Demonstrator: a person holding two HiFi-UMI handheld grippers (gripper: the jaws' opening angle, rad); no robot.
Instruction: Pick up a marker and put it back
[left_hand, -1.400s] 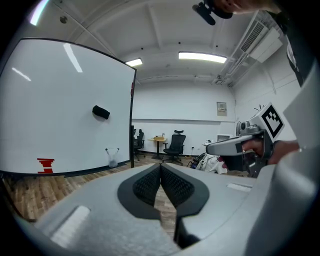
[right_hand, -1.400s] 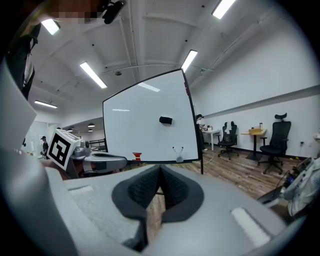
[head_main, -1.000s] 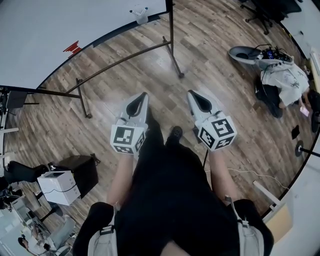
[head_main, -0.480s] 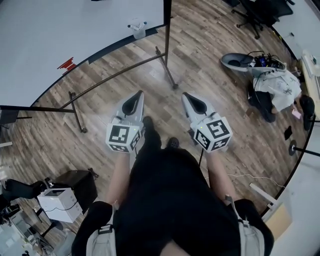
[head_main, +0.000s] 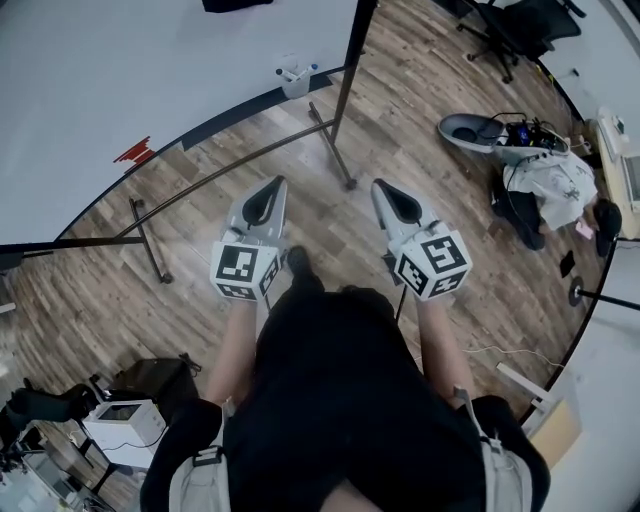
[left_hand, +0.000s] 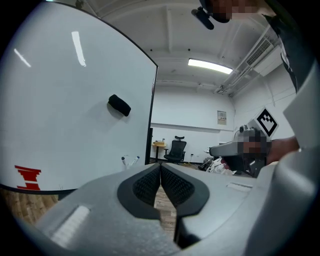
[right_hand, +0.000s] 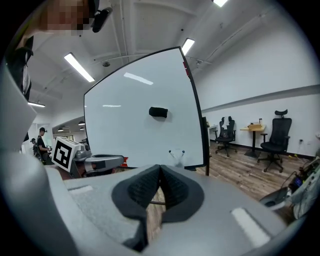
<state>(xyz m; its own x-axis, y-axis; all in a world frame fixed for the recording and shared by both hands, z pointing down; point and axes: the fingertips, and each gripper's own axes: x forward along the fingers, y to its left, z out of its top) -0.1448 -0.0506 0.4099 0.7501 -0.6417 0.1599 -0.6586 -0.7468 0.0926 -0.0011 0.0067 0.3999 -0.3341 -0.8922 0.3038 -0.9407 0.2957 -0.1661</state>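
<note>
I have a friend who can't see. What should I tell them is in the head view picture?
Seen from above, a person holds the left gripper and the right gripper out in front, both shut and empty, over a wooden floor. Ahead stands a big whiteboard with a cup of markers near its lower corner.

The wooden floor (head_main: 420, 150) lies open up to the whiteboard (head_main: 130, 70), whose stand (head_main: 351, 65) crosses ahead.
</note>
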